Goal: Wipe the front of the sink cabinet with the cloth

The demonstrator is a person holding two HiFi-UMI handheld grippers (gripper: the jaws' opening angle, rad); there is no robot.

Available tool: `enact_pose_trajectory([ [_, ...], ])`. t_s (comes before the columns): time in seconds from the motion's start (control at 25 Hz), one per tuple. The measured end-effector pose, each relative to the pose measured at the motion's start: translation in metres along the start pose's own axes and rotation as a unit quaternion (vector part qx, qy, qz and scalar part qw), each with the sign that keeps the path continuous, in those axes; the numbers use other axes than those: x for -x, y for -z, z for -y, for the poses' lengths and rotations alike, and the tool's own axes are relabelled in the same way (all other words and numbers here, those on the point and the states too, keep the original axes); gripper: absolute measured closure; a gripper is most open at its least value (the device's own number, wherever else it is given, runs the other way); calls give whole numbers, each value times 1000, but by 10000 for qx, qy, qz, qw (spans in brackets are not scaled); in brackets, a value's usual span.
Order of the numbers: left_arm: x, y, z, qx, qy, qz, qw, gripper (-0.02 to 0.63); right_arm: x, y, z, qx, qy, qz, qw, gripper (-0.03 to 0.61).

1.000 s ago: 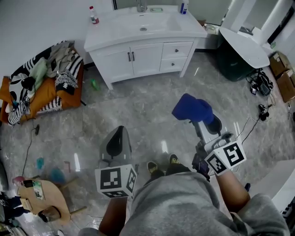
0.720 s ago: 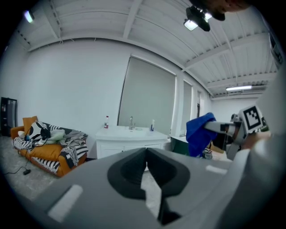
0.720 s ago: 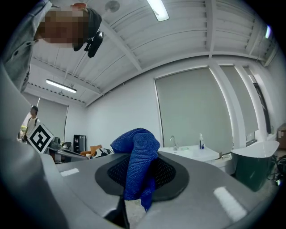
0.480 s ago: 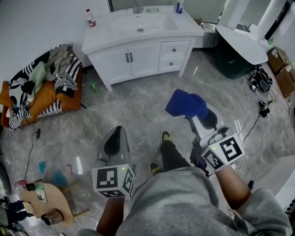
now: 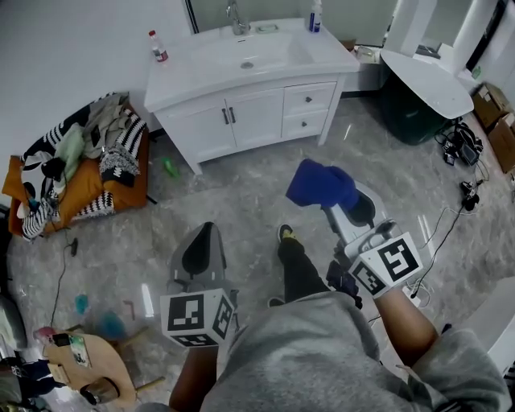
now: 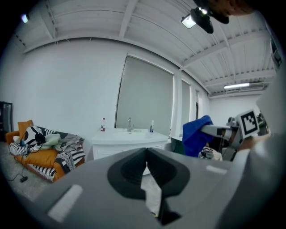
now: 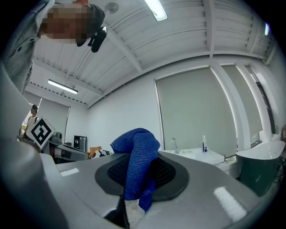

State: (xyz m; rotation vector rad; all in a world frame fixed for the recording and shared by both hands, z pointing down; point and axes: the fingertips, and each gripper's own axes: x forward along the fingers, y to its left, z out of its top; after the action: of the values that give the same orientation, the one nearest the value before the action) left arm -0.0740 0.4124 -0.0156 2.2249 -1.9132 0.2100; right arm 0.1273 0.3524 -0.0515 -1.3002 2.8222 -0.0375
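The white sink cabinet [image 5: 241, 113] stands against the far wall, its two doors and drawers facing me. It shows small and distant in the left gripper view [image 6: 123, 145] and at the right in the right gripper view [image 7: 196, 156]. My right gripper [image 5: 342, 201] is shut on a blue cloth [image 5: 322, 185], held in the air well short of the cabinet. The cloth [image 7: 136, 167] drapes over the jaws in the right gripper view. My left gripper [image 5: 201, 245] is shut with nothing in it, lower left over the floor.
An orange cushion heaped with clothes [image 5: 80, 161] lies left of the cabinet. A dark bin under a white round top [image 5: 422, 92] stands at the right, with cables [image 5: 459, 149] beyond. A bottle [image 5: 157, 47] and a faucet [image 5: 235, 16] stand on the counter. My legs step on the grey marble floor [image 5: 241, 201].
I have stepped toward the cabinet. The right gripper with the cloth shifted slightly left. The left gripper stays shut and low.
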Motion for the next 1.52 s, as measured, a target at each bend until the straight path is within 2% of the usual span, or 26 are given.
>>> enact_pose_trajectory([
  [0.2, -44, -1, -21, 26, -88, -160, 9998, 604, -50, 17, 26, 37, -100, -150, 9998, 485],
  [0.52, -140, -8, -40, 142, -98, -572, 9982, 603, -135, 37, 87, -203, -193, -521, 9982, 485],
  [0.72, -186, -12, -49, 225, -152, -708, 9971, 603, -174, 53, 109, -354, -291, -704, 9965, 485],
  [1.0, -234, -16, -61, 301, -240, -895, 9952, 603, -215, 63, 135, -486, -402, -844, 9944, 485],
  [1.52, -288, -18, -68, 303, -424, -1193, 9915, 603, -257, 82, 183, -683, -461, -1040, 9912, 485],
])
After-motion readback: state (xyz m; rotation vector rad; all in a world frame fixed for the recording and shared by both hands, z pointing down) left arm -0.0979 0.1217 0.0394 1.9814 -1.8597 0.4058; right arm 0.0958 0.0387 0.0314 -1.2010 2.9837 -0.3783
